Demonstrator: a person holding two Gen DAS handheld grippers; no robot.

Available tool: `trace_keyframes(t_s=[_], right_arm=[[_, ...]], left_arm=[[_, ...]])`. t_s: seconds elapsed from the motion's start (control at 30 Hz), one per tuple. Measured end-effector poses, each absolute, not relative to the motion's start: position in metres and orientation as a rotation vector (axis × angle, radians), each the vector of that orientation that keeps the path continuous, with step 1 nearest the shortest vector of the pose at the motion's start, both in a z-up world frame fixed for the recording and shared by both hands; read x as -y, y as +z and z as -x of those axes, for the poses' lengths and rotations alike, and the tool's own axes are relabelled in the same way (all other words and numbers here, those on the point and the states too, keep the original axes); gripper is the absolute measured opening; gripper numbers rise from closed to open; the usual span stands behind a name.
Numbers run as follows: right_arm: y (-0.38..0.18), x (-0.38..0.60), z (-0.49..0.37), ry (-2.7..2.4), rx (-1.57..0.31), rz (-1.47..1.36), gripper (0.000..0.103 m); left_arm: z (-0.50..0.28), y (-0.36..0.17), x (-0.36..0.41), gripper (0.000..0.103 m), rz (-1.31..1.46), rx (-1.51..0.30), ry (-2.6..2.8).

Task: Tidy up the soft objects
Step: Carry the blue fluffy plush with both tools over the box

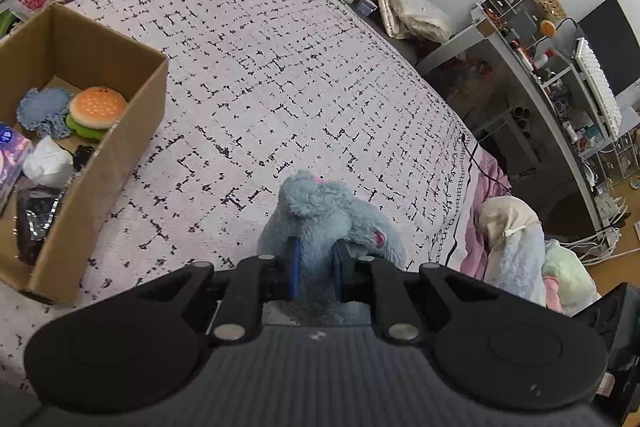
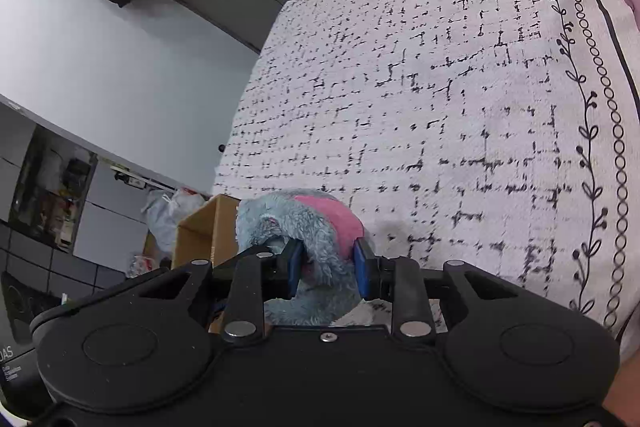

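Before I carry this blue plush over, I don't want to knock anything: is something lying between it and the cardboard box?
Nothing visible. Both grippers grip the blue plush toy, and only bare patterned bedspread lies between it and the cardboard box, which sits open-topped with a burger plush inside.

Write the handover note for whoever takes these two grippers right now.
Left gripper: shut on the blue plush.
Right gripper: shut on the same plush, at its pink patch.
The plush is held over the bed, between both grippers.
Box sits on the bed, open, to the left in the left wrist view.
Done: burger toy, blue cloth and a few other items are in the box.
Left: carry the plush to the box and release it with both grippers.
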State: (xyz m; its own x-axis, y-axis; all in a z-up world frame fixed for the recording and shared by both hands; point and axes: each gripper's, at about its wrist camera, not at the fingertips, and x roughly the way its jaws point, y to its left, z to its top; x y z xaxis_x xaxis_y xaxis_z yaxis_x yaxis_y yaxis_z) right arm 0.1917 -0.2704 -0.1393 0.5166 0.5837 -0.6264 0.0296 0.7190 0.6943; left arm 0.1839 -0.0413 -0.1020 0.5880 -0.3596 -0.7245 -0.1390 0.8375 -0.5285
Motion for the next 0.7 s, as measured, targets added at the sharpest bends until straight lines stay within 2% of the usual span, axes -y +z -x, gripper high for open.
trace_keyframes(t_s=[0.7], right_arm=[[-0.099,0.226,-0.169,0.392,-0.91,-0.657,0.027]], left_arm=[[-0.155,-0.07,-0.006,0.015,0.624,-0.868,-0.174]])
